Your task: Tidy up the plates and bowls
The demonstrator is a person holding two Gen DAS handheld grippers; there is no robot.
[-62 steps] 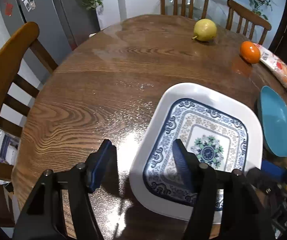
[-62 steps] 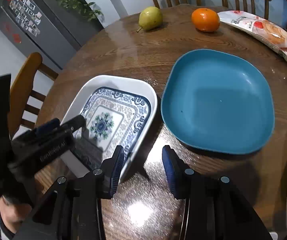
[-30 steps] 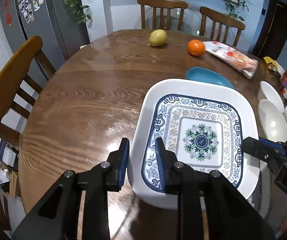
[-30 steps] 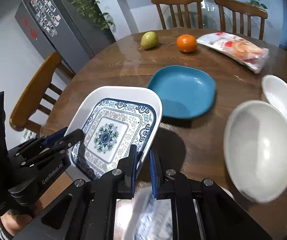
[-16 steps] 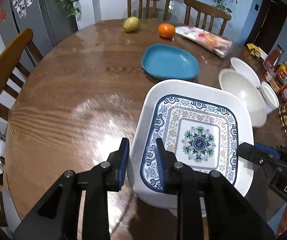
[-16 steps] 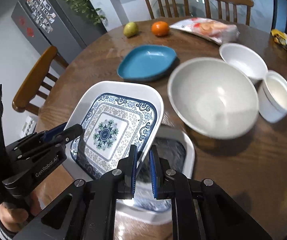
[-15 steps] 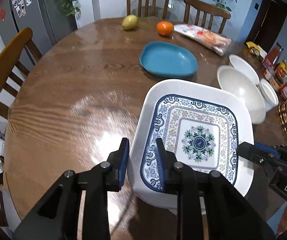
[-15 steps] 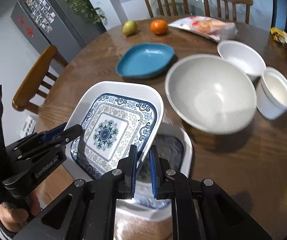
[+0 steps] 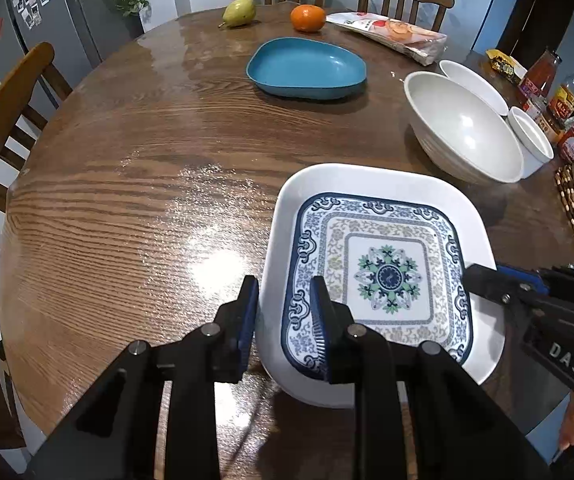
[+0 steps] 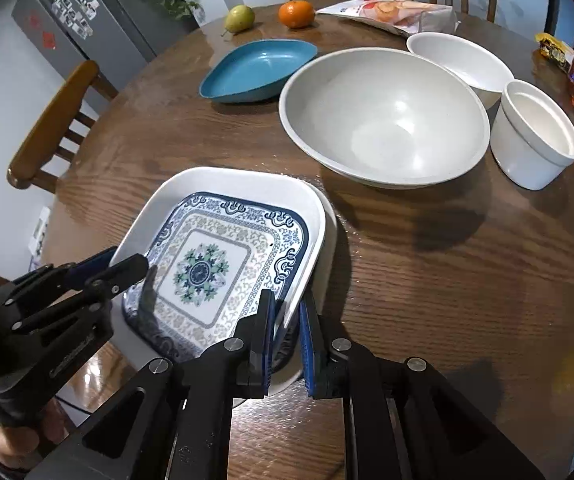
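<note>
A: Left wrist view first. The left tongs (image 9: 283,312) are clamped on the near-left rim of the square white plate with the blue floral pattern (image 9: 383,276), lower middle of the frame. The right tongs (image 9: 483,280) come in from the lower right and meet its far rim; I can't tell their grip from here.

B: I'd judge the step to be setting that plate down. Keep both grips firm and lower both sides together, level.

A: Agreed. The round brown wooden tabletop (image 9: 127,184) is glossy, with glare at centre left, so a dropped edge could skid. A teal shallow dish (image 9: 307,64) sits upper middle, a large white bowl (image 9: 459,128) at right.

B: And the right wrist view?

A: The right tongs (image 10: 287,320) are closed on the plate's (image 10: 207,264) near rim, lower middle. A second white rim (image 10: 329,240) peeks out just beneath, so it seems to be going onto another dish. The left tongs (image 10: 127,268) hold the opposite edge at lower left.

B: Then line the corners up before letting go.

A: Room: a grey fridge (image 10: 71,12) upper left, wooden chairs (image 10: 47,132) around, a pear (image 10: 239,18) and an orange (image 10: 297,13) at the top.
</note>
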